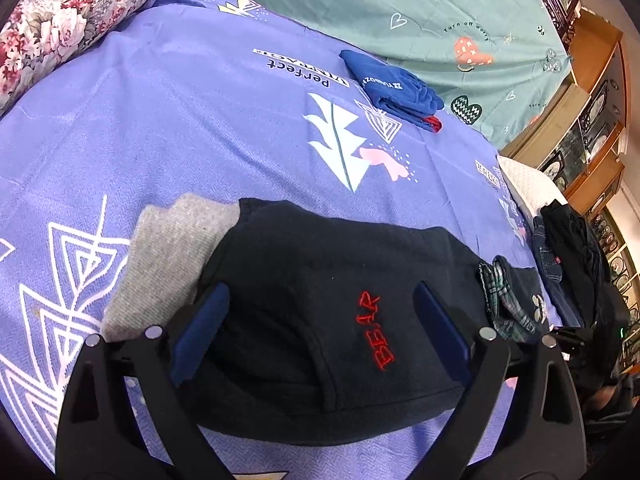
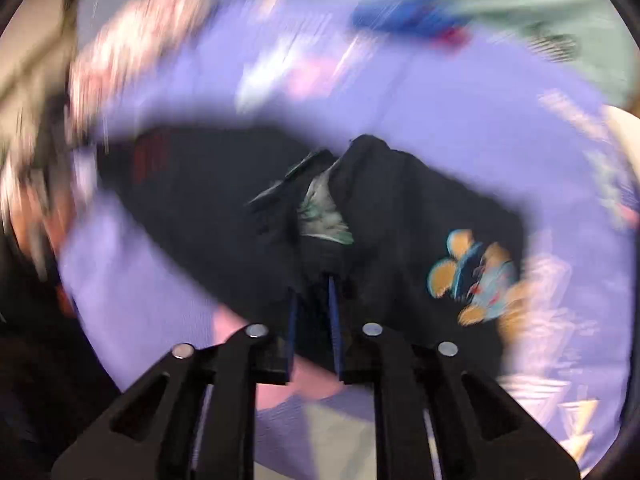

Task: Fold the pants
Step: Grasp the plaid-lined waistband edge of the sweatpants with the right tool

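Your left hand-held gripper (image 1: 320, 328) hangs spread wide over the pants (image 1: 320, 300); bare bed (image 1: 180, 120) lies beyond. Your right hand-held gripper (image 2: 314, 292) pinches the pants' edge.

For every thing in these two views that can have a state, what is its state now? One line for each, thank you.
Left tongs: open, spread over the black pants, gripping nothing.
Right tongs: nearly closed on dark fabric of the pants; view blurred.
Black pants: partly folded, lying on the bed, red "BEAR" lettering facing up.
Blue garment: folded, set apart on the purple sheet.
Dark clothes pile: heaped at the bed edge.
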`<state>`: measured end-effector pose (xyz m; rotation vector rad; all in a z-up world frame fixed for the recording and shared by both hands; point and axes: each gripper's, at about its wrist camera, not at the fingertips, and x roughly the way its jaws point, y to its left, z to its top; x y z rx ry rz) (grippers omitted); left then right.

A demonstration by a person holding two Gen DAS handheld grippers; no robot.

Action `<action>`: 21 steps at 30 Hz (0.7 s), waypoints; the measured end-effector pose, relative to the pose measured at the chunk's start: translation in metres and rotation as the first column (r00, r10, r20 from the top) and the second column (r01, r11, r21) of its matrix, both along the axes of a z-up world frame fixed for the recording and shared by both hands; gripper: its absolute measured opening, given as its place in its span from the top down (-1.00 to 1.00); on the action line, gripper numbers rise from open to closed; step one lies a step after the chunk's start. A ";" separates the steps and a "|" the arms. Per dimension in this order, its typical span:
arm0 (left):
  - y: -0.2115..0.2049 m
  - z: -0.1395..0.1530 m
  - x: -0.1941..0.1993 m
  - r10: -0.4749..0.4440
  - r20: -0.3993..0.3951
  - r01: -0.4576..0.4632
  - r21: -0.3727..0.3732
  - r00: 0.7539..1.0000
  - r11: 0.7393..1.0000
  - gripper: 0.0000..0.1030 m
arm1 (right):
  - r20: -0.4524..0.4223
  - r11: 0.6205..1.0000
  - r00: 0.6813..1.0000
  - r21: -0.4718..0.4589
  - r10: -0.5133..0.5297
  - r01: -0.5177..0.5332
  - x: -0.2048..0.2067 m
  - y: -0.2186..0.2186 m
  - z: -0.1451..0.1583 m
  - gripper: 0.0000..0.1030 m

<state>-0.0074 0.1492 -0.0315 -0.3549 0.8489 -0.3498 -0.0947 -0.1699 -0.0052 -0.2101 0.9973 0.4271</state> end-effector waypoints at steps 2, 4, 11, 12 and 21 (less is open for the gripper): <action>0.001 0.001 0.000 -0.001 0.006 0.001 -0.006 1.000 1.000 -0.84 | -0.006 0.999 0.999 0.008 0.039 -0.039 -0.004 0.000 0.008 0.39; 0.001 0.000 0.001 -0.002 0.003 0.002 -0.005 1.000 1.000 -0.84 | -0.019 0.992 0.997 0.108 0.070 -0.068 -0.009 -0.009 0.021 0.29; 0.002 0.001 0.001 -0.004 0.005 0.004 -0.012 1.000 1.000 -0.86 | -0.009 0.975 1.000 0.223 0.004 -0.002 0.010 -0.017 0.040 0.27; 0.002 0.000 0.001 -0.005 0.005 0.005 -0.013 1.000 1.000 -0.86 | -0.021 0.979 1.000 0.202 -0.005 0.009 0.017 -0.013 0.033 0.27; 0.004 0.000 0.002 -0.006 0.006 0.006 -0.030 1.000 1.000 -0.86 | -0.032 0.967 0.997 0.243 -0.071 0.077 0.030 -0.034 0.040 0.79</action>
